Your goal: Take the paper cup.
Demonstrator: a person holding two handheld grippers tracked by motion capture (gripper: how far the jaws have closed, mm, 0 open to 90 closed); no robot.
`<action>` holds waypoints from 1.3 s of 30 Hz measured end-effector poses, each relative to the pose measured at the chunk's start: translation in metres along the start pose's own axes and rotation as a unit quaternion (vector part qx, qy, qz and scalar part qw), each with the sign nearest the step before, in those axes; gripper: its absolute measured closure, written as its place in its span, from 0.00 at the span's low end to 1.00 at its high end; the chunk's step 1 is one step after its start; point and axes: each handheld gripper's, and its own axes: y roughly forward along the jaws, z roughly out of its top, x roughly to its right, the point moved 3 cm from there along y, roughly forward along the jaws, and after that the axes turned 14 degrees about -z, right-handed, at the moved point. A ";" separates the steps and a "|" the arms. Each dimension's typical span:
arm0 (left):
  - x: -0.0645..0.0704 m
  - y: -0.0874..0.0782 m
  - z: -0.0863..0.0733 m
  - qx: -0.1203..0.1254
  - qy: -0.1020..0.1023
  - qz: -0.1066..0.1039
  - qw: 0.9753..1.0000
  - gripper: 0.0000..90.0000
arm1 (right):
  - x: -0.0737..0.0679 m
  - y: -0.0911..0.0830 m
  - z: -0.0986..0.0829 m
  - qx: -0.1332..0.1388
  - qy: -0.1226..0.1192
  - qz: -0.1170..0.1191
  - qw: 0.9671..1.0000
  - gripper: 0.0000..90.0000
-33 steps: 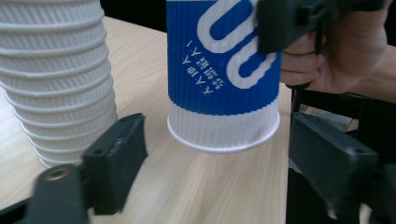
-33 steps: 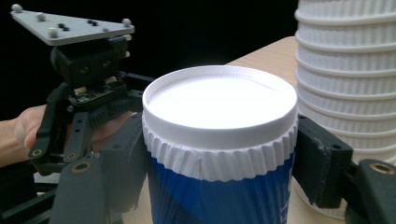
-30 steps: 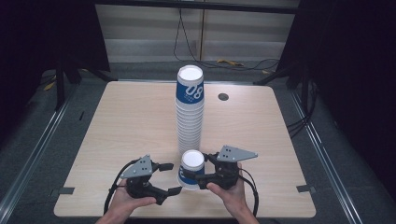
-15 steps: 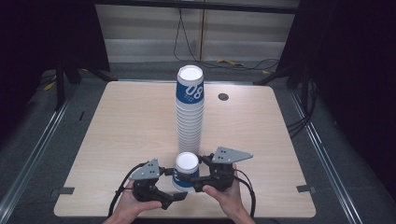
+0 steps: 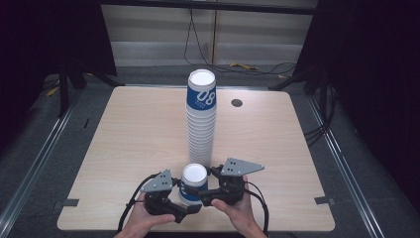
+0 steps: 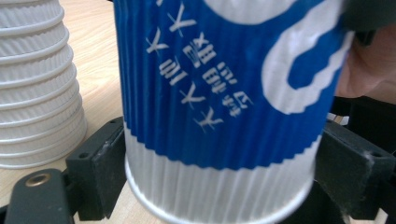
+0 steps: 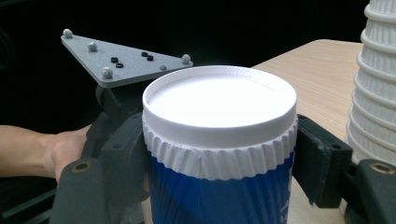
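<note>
In the high view, low in the centre of the frame, a single cup (image 5: 194,183) is sitting upside down near the table's (image 5: 129,144) near edge, its white base facing up and its blue band wrapping the side. Two hands are coming in from the bottom edge, each holding a gripper. The left gripper (image 5: 184,207) is lying at the lower left of the cup, and the right gripper (image 5: 208,186) is lying at its lower right, each topped with a grey plate.

In the left gripper view, the cup (image 6: 224,112) is taking up most of the frame, blue ribbed paper with white characters above a white ribbed band. The black jaws are sitting against it on both sides at the lower left and lower right, closed on its lower part. The stack (image 6: 37,84) is standing at the left edge.

In the right gripper view, the cup (image 7: 219,140) is standing in the centre, white disc uppermost, and this gripper's jaws are pressing on its sides just below the rim, as far as the close framing is allowing me to judge. Behind it, at the upper left, the left gripper's grey plate (image 7: 122,59) is showing, with a hand (image 7: 70,151) at the left.

Just behind the cup in the high view, a tall stack (image 5: 200,119) of the same cups is rising up the middle of the frame.
</note>
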 end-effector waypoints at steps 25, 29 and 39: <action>0.000 0.000 -0.001 -0.007 0.014 0.012 1.000 0.16 | 0.001 0.002 -0.004 0.001 0.013 0.001 1.000 0.31; 0.000 -0.001 -0.001 -0.014 0.019 0.012 1.000 0.18 | 0.002 0.002 -0.004 -0.002 0.011 0.004 1.000 0.30; -0.002 -0.002 -0.001 -0.022 0.015 0.013 1.000 0.19 | 0.001 0.004 -0.003 -0.003 0.013 0.012 1.000 0.21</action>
